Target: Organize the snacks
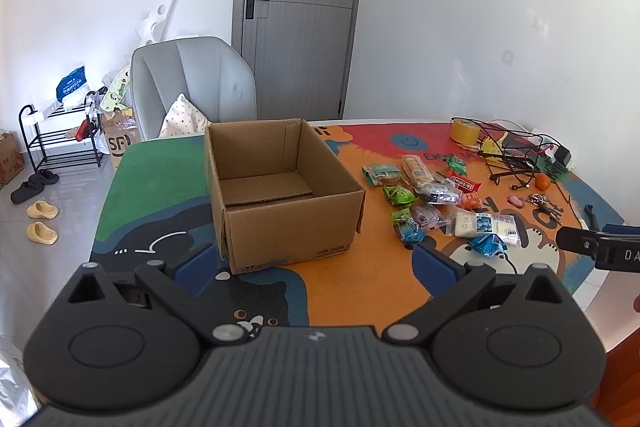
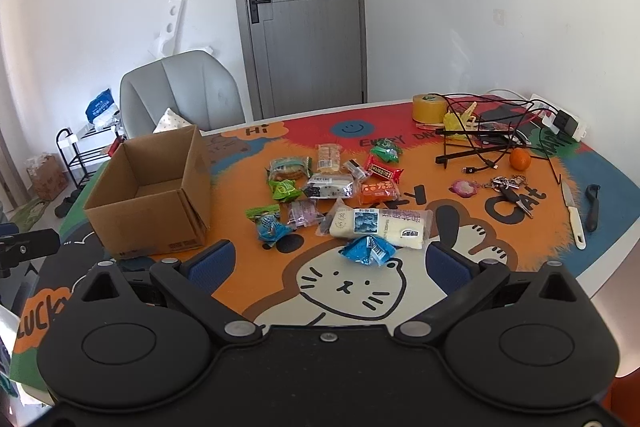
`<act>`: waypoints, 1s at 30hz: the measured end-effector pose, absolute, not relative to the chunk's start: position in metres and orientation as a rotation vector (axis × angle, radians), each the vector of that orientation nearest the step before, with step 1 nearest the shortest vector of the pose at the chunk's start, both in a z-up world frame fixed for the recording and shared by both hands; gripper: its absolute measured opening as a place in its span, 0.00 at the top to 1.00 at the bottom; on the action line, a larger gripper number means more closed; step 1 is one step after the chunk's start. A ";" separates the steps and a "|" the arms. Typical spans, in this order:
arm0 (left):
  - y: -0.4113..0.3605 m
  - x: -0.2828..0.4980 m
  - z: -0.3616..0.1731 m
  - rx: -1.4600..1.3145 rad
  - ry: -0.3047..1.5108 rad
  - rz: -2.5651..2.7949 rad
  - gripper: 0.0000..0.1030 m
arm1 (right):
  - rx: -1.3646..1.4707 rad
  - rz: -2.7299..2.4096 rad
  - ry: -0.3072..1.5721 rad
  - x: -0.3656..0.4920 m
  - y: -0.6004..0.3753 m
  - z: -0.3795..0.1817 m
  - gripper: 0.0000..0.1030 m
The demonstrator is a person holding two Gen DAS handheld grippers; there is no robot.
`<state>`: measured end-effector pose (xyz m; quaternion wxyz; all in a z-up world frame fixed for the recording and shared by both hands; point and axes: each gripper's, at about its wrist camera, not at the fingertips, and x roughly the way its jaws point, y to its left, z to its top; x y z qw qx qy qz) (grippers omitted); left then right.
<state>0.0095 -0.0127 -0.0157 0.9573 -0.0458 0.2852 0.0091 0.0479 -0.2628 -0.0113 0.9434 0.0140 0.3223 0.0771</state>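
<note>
An open, empty cardboard box (image 1: 280, 187) stands on the colourful cat table mat (image 1: 360, 291); it also shows in the right wrist view (image 2: 152, 195) at the left. Several snack packets (image 2: 340, 187) lie scattered to its right, among them a white packet (image 2: 380, 225) and a blue packet (image 2: 370, 249) nearest me; the pile shows in the left wrist view (image 1: 440, 199) too. My left gripper (image 1: 316, 267) is open and empty, hovering in front of the box. My right gripper (image 2: 328, 263) is open and empty, just short of the blue packet.
At the far right lie a tape roll (image 2: 430, 107), a black wire stand with cables (image 2: 488, 135), an orange (image 2: 519, 159), keys (image 2: 510, 187), a knife (image 2: 573, 215) and a peeler (image 2: 592, 207). A grey chair (image 1: 192, 87) stands behind the table.
</note>
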 end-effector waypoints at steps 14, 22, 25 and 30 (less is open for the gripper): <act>-0.027 0.026 -0.032 -0.089 0.556 0.015 0.01 | 0.033 0.149 0.683 0.068 -0.269 -0.034 0.00; -0.039 0.045 -0.041 -0.114 0.569 -0.014 0.01 | 0.051 0.147 0.696 0.077 -0.279 -0.050 0.00; -0.047 0.052 -0.045 -0.102 0.571 -0.026 0.01 | 0.059 0.144 0.694 0.080 -0.283 -0.056 0.00; -0.059 0.065 -0.055 -0.097 0.576 -0.050 0.02 | 0.064 0.146 0.691 0.086 -0.289 -0.065 0.00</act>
